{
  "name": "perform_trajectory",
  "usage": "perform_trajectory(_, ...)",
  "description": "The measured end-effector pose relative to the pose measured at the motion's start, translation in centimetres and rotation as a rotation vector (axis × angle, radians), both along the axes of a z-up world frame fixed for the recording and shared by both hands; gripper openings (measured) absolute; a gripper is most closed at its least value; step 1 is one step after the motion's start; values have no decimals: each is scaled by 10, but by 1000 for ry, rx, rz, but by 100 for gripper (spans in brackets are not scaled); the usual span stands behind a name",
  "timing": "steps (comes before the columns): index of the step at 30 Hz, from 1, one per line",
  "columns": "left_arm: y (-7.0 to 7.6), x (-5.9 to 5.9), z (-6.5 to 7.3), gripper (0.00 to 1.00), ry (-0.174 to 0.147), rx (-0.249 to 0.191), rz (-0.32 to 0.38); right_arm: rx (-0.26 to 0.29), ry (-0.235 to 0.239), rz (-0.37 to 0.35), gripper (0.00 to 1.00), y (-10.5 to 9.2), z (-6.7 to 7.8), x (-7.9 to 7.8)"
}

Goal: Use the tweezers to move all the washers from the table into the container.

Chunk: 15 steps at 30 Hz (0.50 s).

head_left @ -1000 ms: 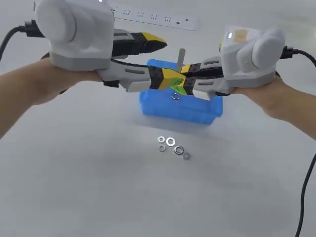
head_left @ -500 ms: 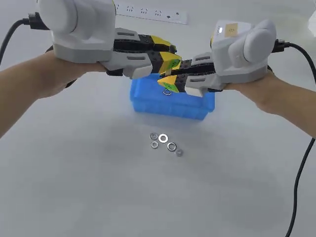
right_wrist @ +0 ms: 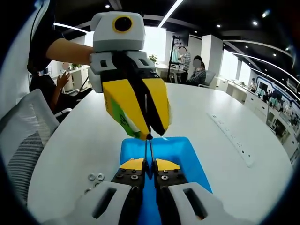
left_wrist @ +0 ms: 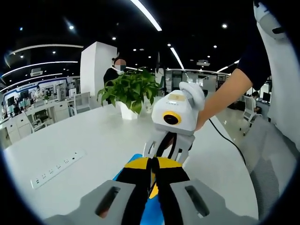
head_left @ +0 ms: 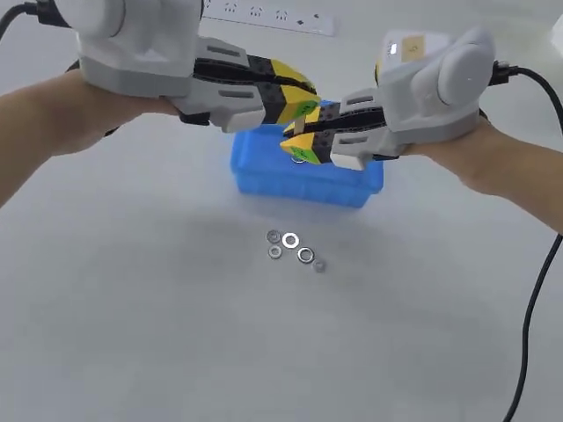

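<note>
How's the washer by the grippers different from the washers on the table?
The raised washer hangs in the air over the blue container; the table washers lie flat in front of it. The raised washer is alone; the table washers cluster, five together. All are small metal rings.

Silver washers (head_left: 290, 240) by the blue container (head_left: 299, 186)
Five lie clustered on the counter (head_left: 176, 334) near it; tweezers (right_wrist: 148, 152) hold another above it.

Left gripper (head_left: 297, 95) and right gripper (head_left: 293, 146): white-grey housings, yellow-and-black jaws. A black cable (head_left: 533, 299) runs off behind the right one's jaws.
</note>
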<state>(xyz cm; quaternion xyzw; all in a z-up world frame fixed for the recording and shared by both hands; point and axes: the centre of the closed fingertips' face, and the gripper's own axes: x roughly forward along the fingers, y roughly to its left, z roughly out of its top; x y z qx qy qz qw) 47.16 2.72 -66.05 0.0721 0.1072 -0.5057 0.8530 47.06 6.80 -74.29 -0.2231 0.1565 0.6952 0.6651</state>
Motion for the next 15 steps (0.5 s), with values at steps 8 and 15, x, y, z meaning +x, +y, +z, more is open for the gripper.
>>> perform_trajectory(8, 0, -4, 5, 10, 2, 3, -37, 8, 7, -5, 8, -2, 2, 1)
perform_trajectory(15, 2, -3, 0, 7, -2, 43, -68, -4, 9, 15, 8, -3, -1, -3)
